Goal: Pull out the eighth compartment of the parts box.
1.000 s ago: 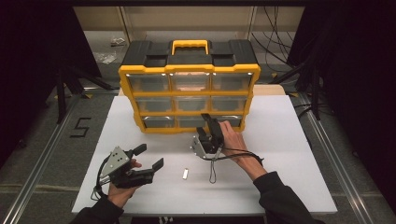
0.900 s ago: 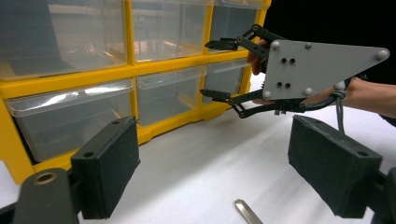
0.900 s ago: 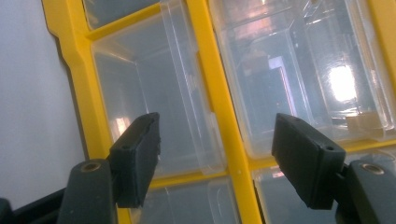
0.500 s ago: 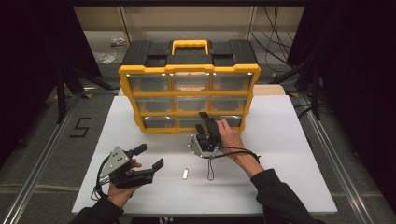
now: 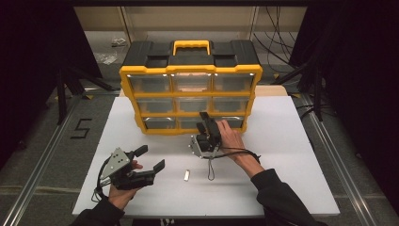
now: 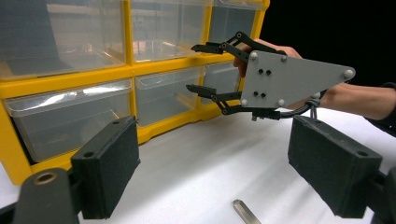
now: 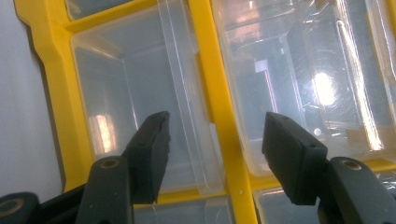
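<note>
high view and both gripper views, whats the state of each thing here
organizer: upright at the table's far side, all drawers pushed in
bottom middle drawer: shut, right tool at its front
right tool: jaws have just been closing, apart, nothing gripped
left tool: open, holding nothing
small metal piece: lying flat on the table, untouched
</note>
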